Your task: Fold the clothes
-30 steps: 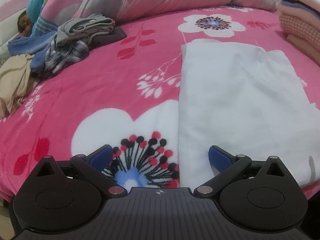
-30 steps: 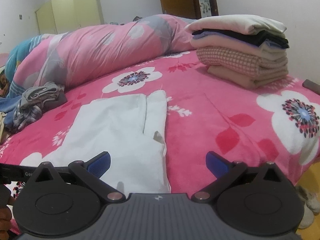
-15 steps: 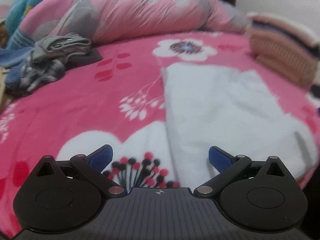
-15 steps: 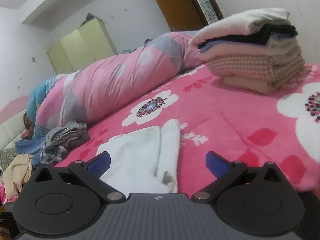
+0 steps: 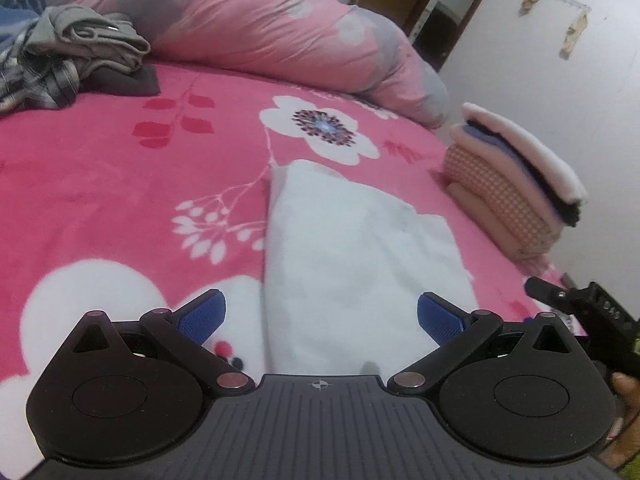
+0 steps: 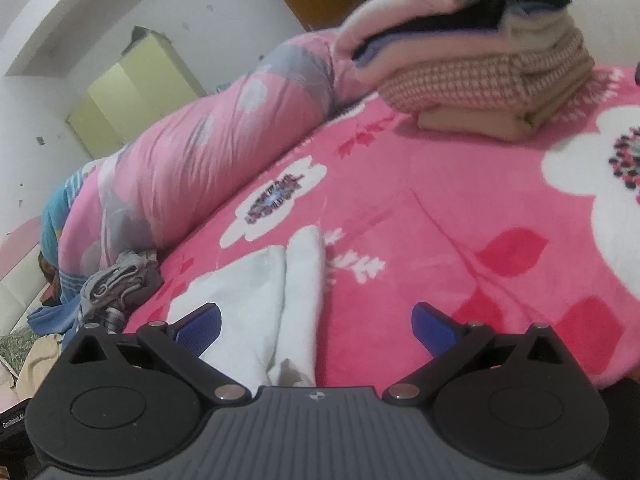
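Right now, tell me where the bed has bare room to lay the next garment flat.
Bare blanket lies between the white garment and the unfolded clothes pile, and between the garment and the folded stack. Crowded: along the rolled quilt.

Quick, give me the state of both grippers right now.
Left gripper: open, holding nothing, over the near end of the white garment.
Right gripper: open, holding nothing, also at the garment's near end.
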`<state>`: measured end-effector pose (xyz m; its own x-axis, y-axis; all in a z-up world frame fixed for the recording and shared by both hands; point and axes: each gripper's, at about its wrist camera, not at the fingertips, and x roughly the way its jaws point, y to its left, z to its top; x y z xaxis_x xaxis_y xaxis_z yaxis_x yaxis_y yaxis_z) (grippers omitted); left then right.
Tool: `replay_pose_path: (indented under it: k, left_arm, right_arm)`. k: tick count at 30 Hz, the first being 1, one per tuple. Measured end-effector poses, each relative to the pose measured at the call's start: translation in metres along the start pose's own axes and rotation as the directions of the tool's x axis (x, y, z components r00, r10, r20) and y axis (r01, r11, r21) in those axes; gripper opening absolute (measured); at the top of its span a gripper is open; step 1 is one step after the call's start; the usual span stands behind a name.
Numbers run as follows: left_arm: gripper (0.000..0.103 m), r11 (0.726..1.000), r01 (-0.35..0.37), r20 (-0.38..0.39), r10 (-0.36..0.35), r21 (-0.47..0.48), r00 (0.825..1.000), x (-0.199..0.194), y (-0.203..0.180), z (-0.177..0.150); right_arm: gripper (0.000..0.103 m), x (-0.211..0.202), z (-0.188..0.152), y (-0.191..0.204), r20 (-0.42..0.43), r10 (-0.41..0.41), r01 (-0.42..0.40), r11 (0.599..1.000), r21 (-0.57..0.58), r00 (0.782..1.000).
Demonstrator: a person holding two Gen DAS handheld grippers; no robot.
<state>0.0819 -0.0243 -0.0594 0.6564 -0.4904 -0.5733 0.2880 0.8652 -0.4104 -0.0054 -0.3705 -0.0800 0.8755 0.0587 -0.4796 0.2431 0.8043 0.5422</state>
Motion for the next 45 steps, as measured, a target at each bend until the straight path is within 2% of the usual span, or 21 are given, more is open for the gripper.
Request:
replay_pose_path:
  k: [3,5,8,12,17,20,23,27,28,30,32,33,34,36,41,45]
  left_arm:
    - [0.103,1.0,-0.025,-0.016,0.025,-0.003,1.0,0.004,0.0,0.0]
    - [0.103,0.999,-0.044,-0.054,0.044,-0.004,0.998,0.012,0.001,0.001]
    - [0.103,0.997,-0.067,-0.085,0.065,-0.023,0.994,0.019,0.004,0.0]
    - [0.103,0.997,-0.075,-0.088,0.073,-0.021,0.993,0.022,0.007,-0.004]
    - [0.103,0.998,-0.068,-0.086,0.067,-0.005,0.994,0.022,0.009,-0.006]
    - [0.103,0.998,-0.059,-0.077,0.057,-0.015,0.995,0.023,0.01,-0.002]
    - [0.102,0.999,-0.041,-0.055,0.039,-0.029,0.998,0.022,0.013,0.004]
    - [0.095,0.999,0.002,-0.033,-0.003,-0.046,0.999,0.024,0.017,0.012]
    - [0.091,0.999,0.011,-0.035,-0.013,-0.051,0.999,0.026,0.018,0.013]
    - [0.068,0.998,0.027,-0.048,-0.029,-0.061,0.998,0.029,0.022,0.013]
    - [0.06,0.997,0.039,-0.071,-0.045,-0.072,0.996,0.032,0.025,0.011]
    - [0.058,0.996,0.047,-0.083,-0.053,-0.075,0.995,0.034,0.027,0.01]
    - [0.057,0.995,0.054,-0.094,-0.062,-0.078,0.994,0.037,0.03,0.01]
    - [0.055,0.995,0.064,-0.111,-0.073,-0.08,0.991,0.043,0.034,0.01]
    - [0.055,0.986,0.112,-0.131,-0.128,-0.125,0.983,0.064,0.048,0.025]
    - [0.057,0.963,0.186,-0.159,-0.218,-0.194,0.963,0.083,0.062,0.04]
  right_arm:
    - [0.103,0.005,0.001,-0.003,-0.017,0.003,-0.003,1.0,0.007,1.0]
    - [0.103,0.009,0.001,-0.003,-0.035,-0.005,0.006,1.0,0.007,0.999]
    - [0.103,0.018,0.002,-0.002,-0.075,-0.081,0.081,0.997,0.003,0.994]
    - [0.103,0.027,0.0,0.006,-0.119,-0.148,0.142,0.988,-0.056,0.982]
    - [0.103,0.027,-0.005,0.01,-0.119,-0.167,0.155,0.982,-0.106,0.979]
    - [0.103,0.024,0.0,0.004,-0.114,-0.129,0.122,0.991,-0.062,0.985]
    - [0.103,0.021,0.012,0.001,-0.101,-0.03,0.03,1.0,-0.006,0.994]
    - [0.103,0.028,0.023,0.009,-0.102,0.079,-0.082,0.996,-0.028,0.992]
    - [0.103,0.033,0.024,0.01,-0.12,0.094,-0.098,0.995,-0.027,0.988]
    - [0.1,0.043,0.026,0.012,-0.154,0.124,-0.129,0.991,-0.024,0.98]
    - [0.096,0.055,0.025,0.01,-0.204,0.135,-0.139,0.99,-0.005,0.97]
    - [0.089,0.059,0.024,0.009,-0.228,0.144,-0.147,0.989,0.002,0.963]
    - [0.085,0.063,0.021,0.009,-0.249,0.153,-0.156,0.988,0.007,0.956]
    - [0.084,0.075,0.02,0.008,-0.286,0.162,-0.165,0.986,0.011,0.945]
    - [0.082,0.102,0.033,0.011,-0.322,0.169,-0.18,0.984,-0.005,0.931]
    - [0.082,0.13,0.045,0.008,-0.356,0.22,-0.227,0.974,0.023,0.908]
